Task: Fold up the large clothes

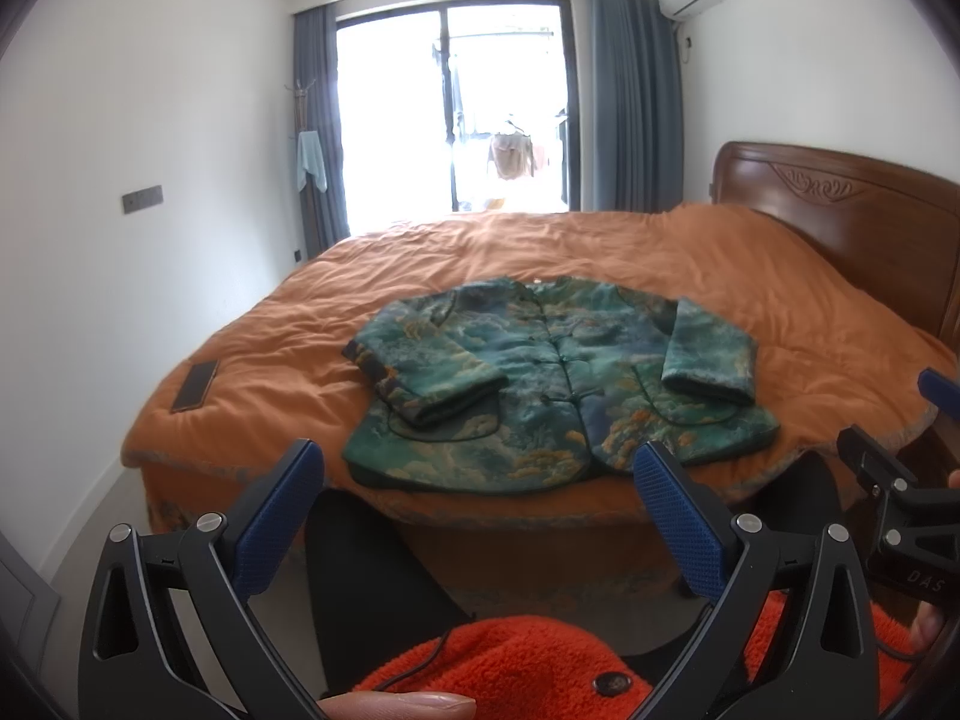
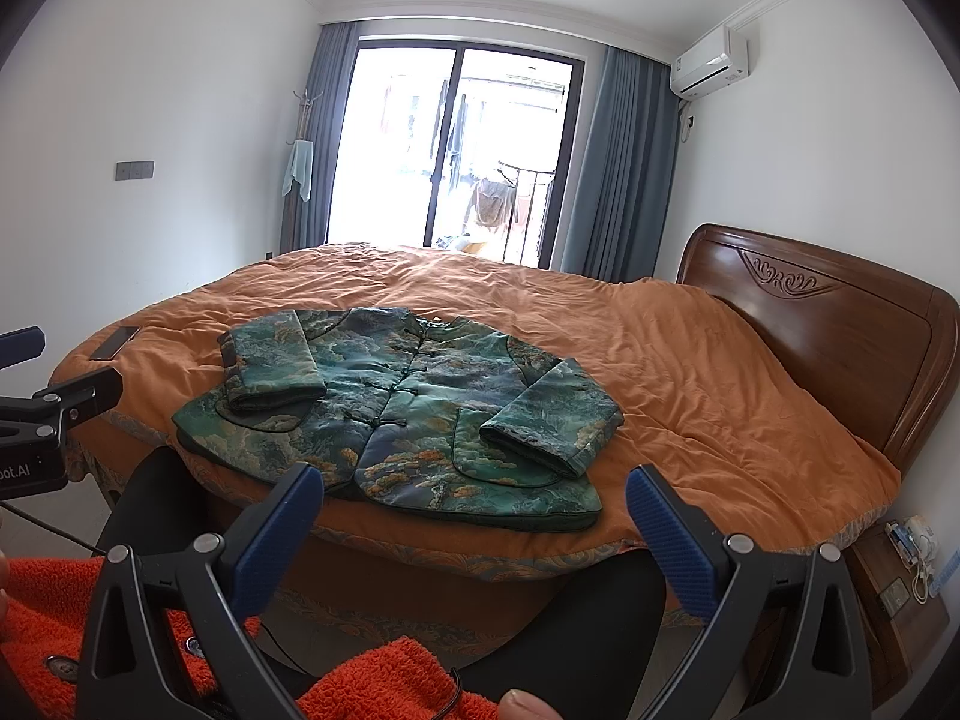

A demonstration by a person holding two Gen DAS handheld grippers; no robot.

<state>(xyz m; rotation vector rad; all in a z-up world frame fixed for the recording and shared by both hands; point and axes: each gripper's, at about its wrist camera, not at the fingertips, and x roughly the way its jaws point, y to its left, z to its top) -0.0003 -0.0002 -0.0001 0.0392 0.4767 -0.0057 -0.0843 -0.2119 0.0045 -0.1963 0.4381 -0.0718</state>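
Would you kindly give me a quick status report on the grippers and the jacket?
Left gripper and right gripper open, empty, short of the bed. Green jacket flat, buttoned, sleeves folded in. Dark phone on the bed's corner, clear of the jacket.

A green jacket (image 1: 558, 378) is laid flat, front up, on the orange bed (image 1: 810, 300), both sleeves folded over the front. The left gripper (image 1: 480, 474) is held wide open, short of the bed. A phone (image 1: 195, 386) is seen near the bed's left edge.

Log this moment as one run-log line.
stage: pre-grasp | jacket: flat on bed, buttoned, sleeves folded in | left gripper: open, held back | right gripper: open, held back | phone: on bed corner
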